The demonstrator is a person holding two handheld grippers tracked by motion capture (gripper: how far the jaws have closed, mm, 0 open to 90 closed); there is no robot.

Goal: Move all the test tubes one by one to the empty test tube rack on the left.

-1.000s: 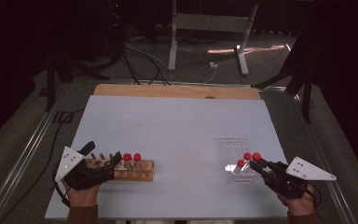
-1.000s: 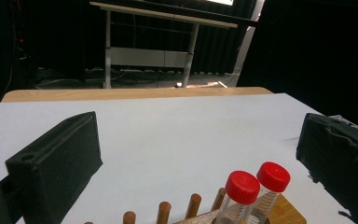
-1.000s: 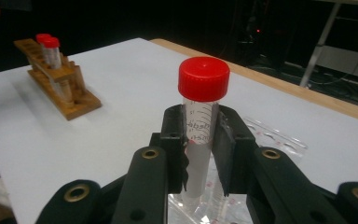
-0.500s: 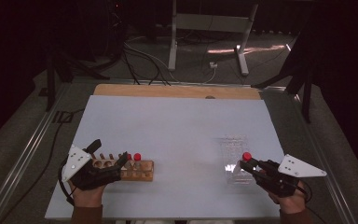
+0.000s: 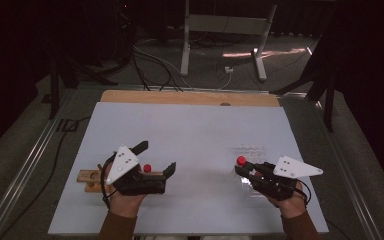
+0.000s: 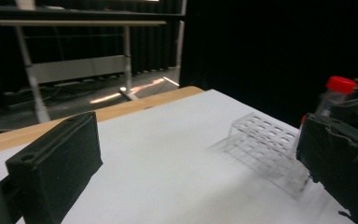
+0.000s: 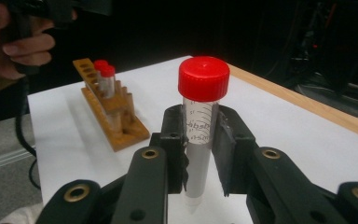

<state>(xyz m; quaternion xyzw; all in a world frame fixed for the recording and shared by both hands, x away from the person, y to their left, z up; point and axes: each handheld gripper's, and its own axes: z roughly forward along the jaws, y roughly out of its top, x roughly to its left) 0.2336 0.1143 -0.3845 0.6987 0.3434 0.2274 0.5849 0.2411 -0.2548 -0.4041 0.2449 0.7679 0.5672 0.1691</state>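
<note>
Red-capped tube [image 7: 200, 126] upright, clamped between right tongs [image 7: 200, 149]

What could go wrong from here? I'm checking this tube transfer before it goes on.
The right gripper pinches the red-capped tube only along its upper part, so the tube could swing or slip. The clear rack is hard to see on the white table, so a hand might knock it. The left gripper hangs open above the wooden rack and could bump its tubes.
</note>
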